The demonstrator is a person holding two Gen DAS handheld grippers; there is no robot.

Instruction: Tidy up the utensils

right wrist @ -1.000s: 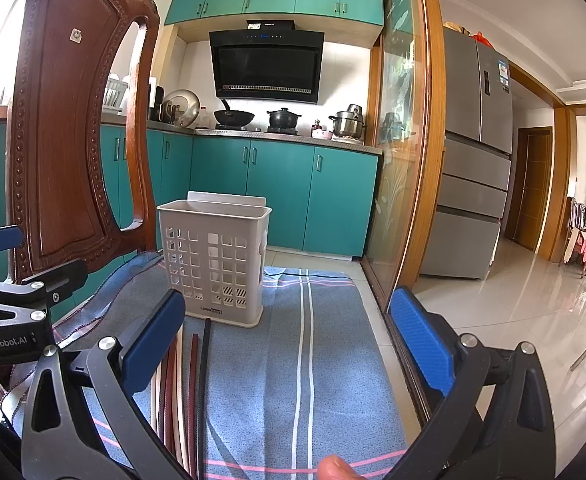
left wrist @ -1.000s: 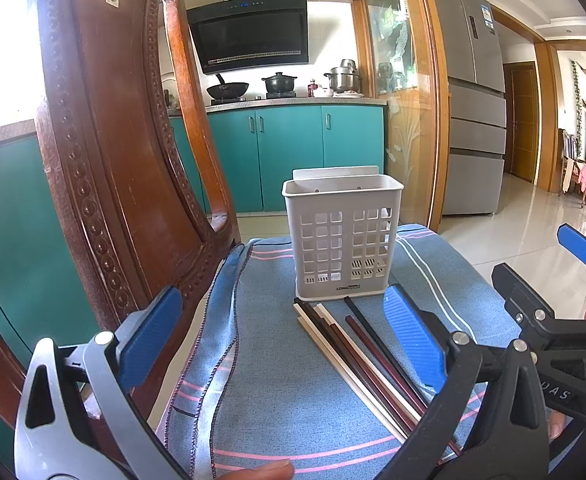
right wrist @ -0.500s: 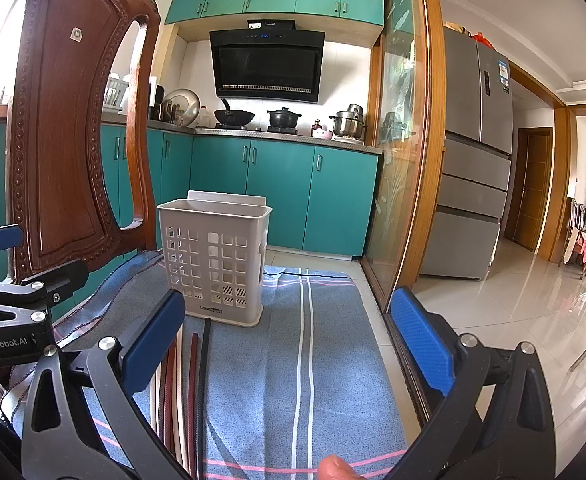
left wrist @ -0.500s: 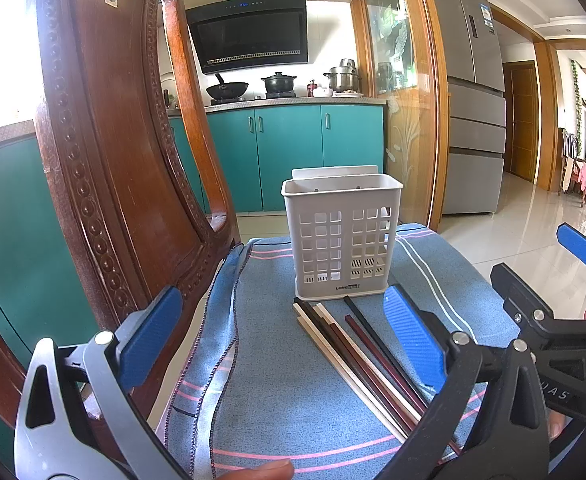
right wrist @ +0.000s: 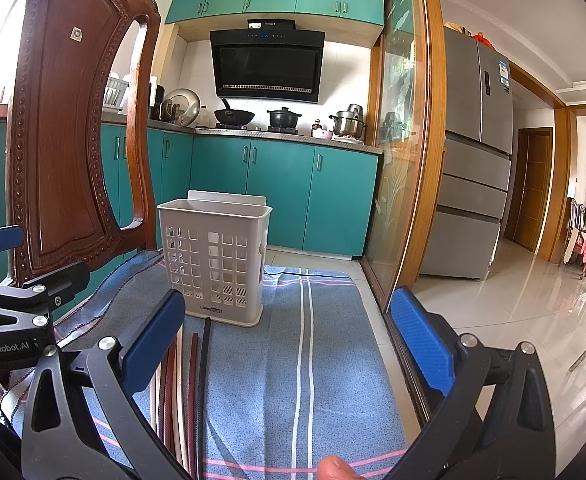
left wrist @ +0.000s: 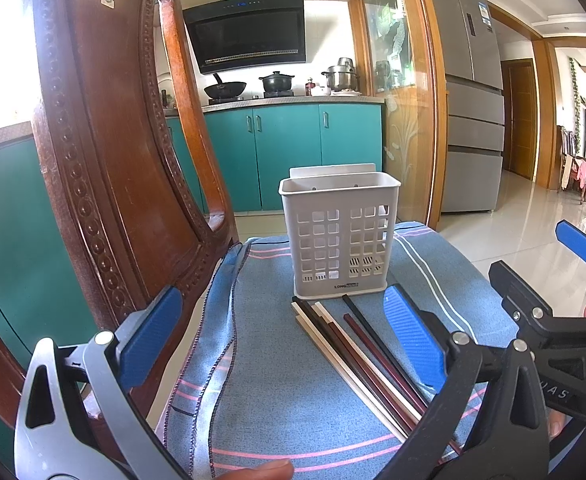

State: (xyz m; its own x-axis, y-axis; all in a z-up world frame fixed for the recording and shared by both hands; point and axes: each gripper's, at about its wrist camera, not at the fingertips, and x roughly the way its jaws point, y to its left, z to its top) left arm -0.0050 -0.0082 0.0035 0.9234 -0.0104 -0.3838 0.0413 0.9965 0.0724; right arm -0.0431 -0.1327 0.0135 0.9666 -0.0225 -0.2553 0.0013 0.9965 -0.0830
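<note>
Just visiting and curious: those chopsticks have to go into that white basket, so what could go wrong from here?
The chopsticks lie packed side by side, so an open gripper might pinch several or nudge the rest askew. The light basket stands loose on the cloth; a bump could tip it. A stick could also catch in its slotted wall.

Matt perforated plastic basket (left wrist: 339, 236) on woven blue cloth (left wrist: 277, 380); glossy carved wooden chair (left wrist: 105, 152) beside.

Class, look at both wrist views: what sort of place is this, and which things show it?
Most likely a home kitchen: teal cabinets, a range hood above pots on the stove, and a tall fridge.
</note>
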